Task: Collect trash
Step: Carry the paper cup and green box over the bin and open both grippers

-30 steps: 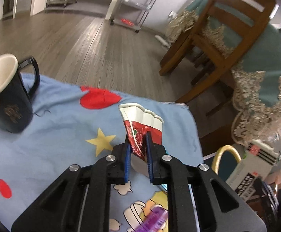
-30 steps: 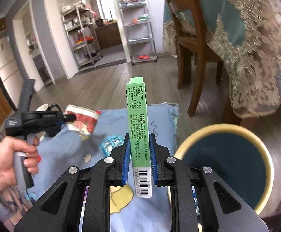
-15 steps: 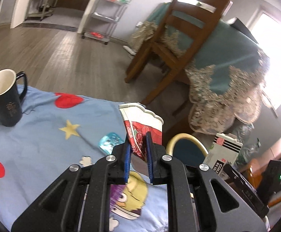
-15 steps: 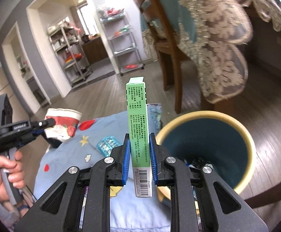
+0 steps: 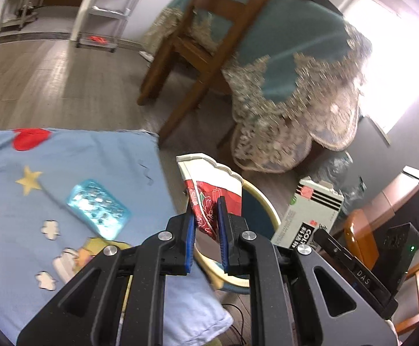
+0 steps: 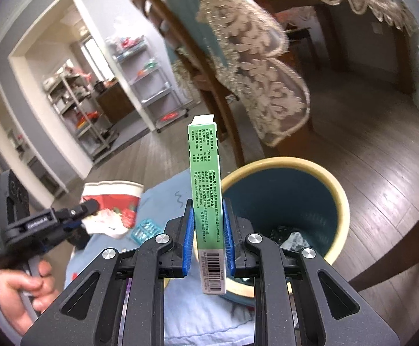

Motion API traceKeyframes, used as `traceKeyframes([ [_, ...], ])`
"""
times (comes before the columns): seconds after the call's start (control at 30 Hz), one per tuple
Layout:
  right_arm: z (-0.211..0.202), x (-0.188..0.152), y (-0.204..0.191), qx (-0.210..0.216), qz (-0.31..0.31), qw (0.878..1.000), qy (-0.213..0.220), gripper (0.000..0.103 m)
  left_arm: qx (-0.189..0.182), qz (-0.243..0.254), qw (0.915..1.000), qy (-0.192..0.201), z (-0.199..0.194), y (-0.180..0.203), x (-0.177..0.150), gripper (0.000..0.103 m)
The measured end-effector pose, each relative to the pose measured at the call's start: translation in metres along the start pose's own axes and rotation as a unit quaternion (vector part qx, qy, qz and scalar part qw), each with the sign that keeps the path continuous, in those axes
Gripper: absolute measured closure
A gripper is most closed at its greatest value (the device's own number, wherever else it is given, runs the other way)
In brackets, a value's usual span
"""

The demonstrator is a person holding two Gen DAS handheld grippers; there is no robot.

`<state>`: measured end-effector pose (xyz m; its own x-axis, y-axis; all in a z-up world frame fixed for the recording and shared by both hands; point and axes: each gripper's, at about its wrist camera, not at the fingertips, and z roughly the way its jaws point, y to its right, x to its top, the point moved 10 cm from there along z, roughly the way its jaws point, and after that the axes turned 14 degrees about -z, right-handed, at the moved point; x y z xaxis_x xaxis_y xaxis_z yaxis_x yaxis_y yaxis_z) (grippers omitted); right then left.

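While both my grippers carry trash toward the bin, neither piece is over the opening cleanly. My left gripper (image 5: 205,216) is clamped on a crushed red and white paper cup (image 5: 212,190), pinching its lower wall so the rim flares out beyond the pads. In the left wrist view the cup hangs just at the near-left arc of the yellow-rimmed bin (image 5: 262,201), right past the edge of the blue cartoon cloth (image 5: 65,158). My right gripper (image 6: 208,225) is closed on a tall green carton (image 6: 206,190), held upright, with its barcoded end sticking out below the pads. In the right wrist view the carton stands just left of the bin's (image 6: 336,184) mouth, over its near-left rim, and some dark rubbish already lies at the bottom.

Letting go now looks risky to me. The carton would likely strike the rim and tip back onto the cloth or the floor. The cup is light and flattened, so it could drift or catch the rim. My two hands are converging on one opening, so the grippers could knock together. A blue blister pack (image 5: 98,210) lies on the cloth, not yet collected, and a swinging sleeve or gripper could sweep it off.
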<state>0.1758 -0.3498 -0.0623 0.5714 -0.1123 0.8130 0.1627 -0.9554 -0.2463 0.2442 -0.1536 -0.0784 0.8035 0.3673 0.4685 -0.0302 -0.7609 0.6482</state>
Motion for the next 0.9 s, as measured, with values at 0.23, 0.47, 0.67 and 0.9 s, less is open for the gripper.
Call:
traceKeyframes([
  [0.23, -0.003, -0.005, 0.020, -0.027, 0.023, 0.999, -0.001, 0.083, 0.007, 0.029, 0.9985, -0.046, 0.058, 0.024, -0.028, 0.089],
  [0.47, -0.001, -0.013, 0.041, -0.049, 0.040, 0.998, -0.012, 0.083, 0.017, 0.039, 0.9958, -0.081, 0.100, 0.031, -0.051, 0.087],
  [0.67, 0.002, -0.019, 0.042, -0.054, 0.038, 0.998, -0.022, 0.083, 0.017, 0.040, 0.9948, -0.092, 0.113, 0.031, -0.061, 0.072],
  [0.9, 0.011, -0.025, 0.044, -0.052, 0.047, 0.997, -0.034, 0.083, 0.014, 0.024, 0.9977, -0.062, 0.085, 0.015, -0.042, 0.051],
])
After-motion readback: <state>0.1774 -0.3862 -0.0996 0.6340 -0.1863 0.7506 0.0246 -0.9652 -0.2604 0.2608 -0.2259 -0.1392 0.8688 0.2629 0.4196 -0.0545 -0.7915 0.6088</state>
